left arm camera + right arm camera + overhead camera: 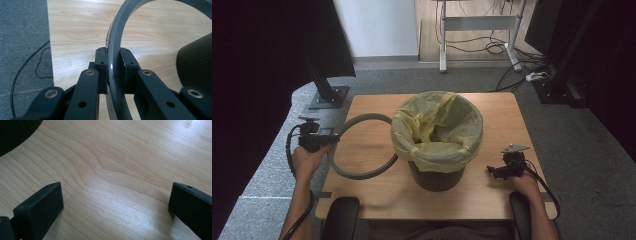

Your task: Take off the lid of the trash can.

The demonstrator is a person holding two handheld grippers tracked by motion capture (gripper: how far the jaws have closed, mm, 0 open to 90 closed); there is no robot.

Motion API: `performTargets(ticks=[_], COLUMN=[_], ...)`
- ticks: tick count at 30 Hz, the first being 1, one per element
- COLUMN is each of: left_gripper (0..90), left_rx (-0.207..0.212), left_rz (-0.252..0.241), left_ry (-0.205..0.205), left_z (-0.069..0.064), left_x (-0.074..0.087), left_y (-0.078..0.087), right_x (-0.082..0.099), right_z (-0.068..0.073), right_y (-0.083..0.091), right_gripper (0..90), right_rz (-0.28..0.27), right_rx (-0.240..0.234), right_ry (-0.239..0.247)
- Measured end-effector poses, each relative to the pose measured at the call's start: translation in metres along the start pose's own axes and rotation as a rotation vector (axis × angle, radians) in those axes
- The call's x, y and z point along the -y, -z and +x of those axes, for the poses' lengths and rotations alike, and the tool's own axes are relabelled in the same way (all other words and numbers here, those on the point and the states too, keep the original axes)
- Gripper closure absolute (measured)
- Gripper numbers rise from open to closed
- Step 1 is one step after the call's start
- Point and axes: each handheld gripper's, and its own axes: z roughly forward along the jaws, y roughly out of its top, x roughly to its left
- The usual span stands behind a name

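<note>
Grey plastic ring (360, 146) — pinched at its left edge between the jaws of the left tool (319, 140), pads pressed flat on both faces of the band, as the left gripper view shows (115, 50). Ring is held tilted over the left part of the table (362, 200); its far right arc lies against or just beside the bin (436, 177), and I cannot tell whether they touch. Bin is dark, stands upright near the table's middle, and is lined with a yellow bag (437, 131) whose top is folded out over the rim. Left hand (307, 161) grips the tool body at the table's left edge, with a black cable looping down from it. Right tool (494, 171) sits low at the right front of the table, well apart from the ring — jaws spread wide with bare wood between them in the right gripper view (115, 202), holding nothing. Grey carpet (592, 150) surrounds the table.
</note>
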Motion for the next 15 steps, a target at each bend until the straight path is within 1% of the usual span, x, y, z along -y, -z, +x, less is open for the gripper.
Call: performTargets(ticks=[2, 3, 4, 6, 7, 8, 11, 13, 14, 15], left_gripper=[78.6, 78.6, 78.6, 78.6, 78.6, 78.6, 78.6, 78.5, 78.5, 78.6], left_rx=[-0.004, -0.007, -0.007, -0.012, -0.017, -0.017, -0.025, -0.031, -0.031, -0.035], left_rz=[-0.005, -0.005, -0.005, -0.004, -0.005, -0.005, -0.005, -0.001, -0.001, -0.004], left_ry=[0.0, 0.001, 0.001, 0.002, -0.005, -0.005, -0.012, -0.013, -0.013, -0.011], left_z=[0.0, 0.001, 0.001, 0.001, 0.002, 0.002, 0.003, 0.004, 0.004, 0.005], left_x=[0.003, 0.005, 0.005, 0.008, 0.011, 0.011, 0.015, 0.019, 0.019, 0.022], left_y=[-0.005, -0.011, -0.011, -0.016, -0.022, -0.022, -0.03, -0.038, -0.038, -0.044], right_x=[0.0, 0.0, 0.0, 0.0, 0.0, 0.0, 0.0, 0.0, 0.0, 0.0], right_z=[0.0, 0.0, 0.0, 0.0, 0.0, 0.0, 0.0, 0.0, 0.0, 0.0], right_y=[0.0, 0.0, 0.0, 0.0, 0.0, 0.0, 0.0, 0.0, 0.0, 0.0], right_gripper=[0.0, 0.0, 0.0, 0.0, 0.0, 0.0, 0.0, 0.0, 0.0, 0.0], right_rz=[0.0, 0.0, 0.0, 0.0, 0.0, 0.0, 0.0, -0.001, -0.001, 0.0], right_rx=[0.0, 0.0, 0.0, 0.0, 0.0, 0.0, 0.0, 0.0, 0.0, 0.0], right_ry=[0.0, 0.0, 0.0, 0.0, 0.0, 0.0, 0.0, -0.001, -0.001, 0.0])
